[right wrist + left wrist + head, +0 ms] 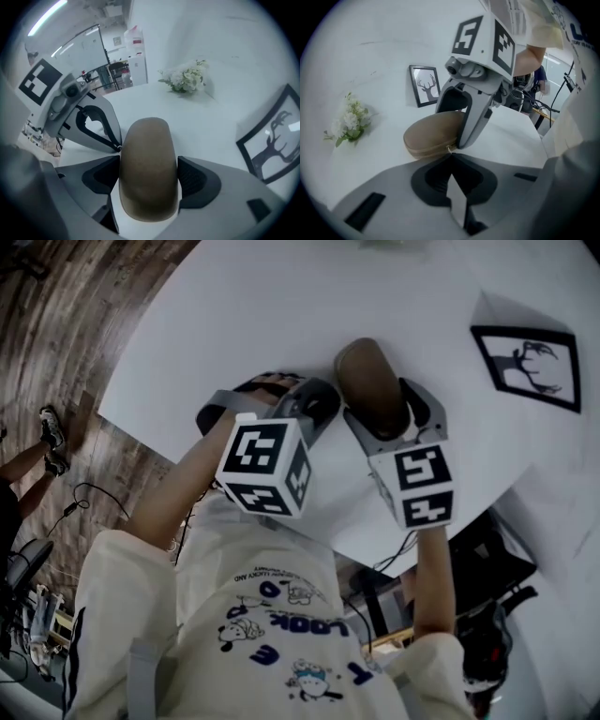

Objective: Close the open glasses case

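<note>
Sleeves and the pale printed front of my shirt point(272, 615) fill the bottom of the head view, with both my forearms reaching out over the edge of the white table point(281, 296). Next come the two marker cubes, one on each gripper: the left cube point(265, 465) and the right cube point(422, 484).

Beyond them, my left gripper point(451, 155) is clenched on nothing, its jaws pressed together into a single point. That point sits right at the near side of the glasses case point(370, 381), level with the seam. I cannot tell whether it touches the case.

My right gripper point(148, 168) is grasping the glasses case across its width. One dark pad lies against each long side, and the rounded near end of the case sits between the jaws. The case is tan and oval. It lies on the table between the two grippers, close to the edge nearest me. Its lid is down, and the two halves meet along a thin line round the side.

Farther out on the table, to the right, stands a black picture frame point(527, 367) with an antlered deer in silhouette. It is well apart from the case. A small bunch of white flowers point(185, 79) lies farther off. Wooden floor point(56, 315) shows past the table's left edge.
</note>
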`<state>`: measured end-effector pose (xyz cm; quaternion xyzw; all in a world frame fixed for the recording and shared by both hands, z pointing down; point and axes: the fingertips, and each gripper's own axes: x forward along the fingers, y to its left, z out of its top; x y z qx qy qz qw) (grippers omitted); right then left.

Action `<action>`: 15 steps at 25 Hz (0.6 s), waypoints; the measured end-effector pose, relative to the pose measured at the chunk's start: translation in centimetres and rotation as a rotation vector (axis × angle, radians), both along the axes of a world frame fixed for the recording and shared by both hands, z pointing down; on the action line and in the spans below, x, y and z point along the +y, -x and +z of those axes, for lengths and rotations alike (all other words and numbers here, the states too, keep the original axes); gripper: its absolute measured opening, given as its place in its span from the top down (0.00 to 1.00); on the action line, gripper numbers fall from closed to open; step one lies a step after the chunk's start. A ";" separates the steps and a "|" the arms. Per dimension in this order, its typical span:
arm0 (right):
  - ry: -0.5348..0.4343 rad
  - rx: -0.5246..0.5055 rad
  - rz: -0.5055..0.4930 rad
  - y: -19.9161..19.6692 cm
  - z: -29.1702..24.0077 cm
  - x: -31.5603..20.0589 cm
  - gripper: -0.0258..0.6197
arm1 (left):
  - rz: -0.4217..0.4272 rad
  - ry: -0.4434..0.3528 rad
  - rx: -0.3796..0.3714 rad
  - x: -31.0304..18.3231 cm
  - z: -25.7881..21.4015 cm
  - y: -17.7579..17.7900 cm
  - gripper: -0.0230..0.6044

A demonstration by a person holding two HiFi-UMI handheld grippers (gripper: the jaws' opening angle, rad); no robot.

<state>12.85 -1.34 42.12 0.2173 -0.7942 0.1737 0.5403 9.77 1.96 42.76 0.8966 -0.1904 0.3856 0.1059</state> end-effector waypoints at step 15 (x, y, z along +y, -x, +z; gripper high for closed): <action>-0.050 -0.186 -0.285 3.2 -4.5 -2.1 0.39 | -0.028 -0.127 -0.183 -7.5 0.2 8.3 0.96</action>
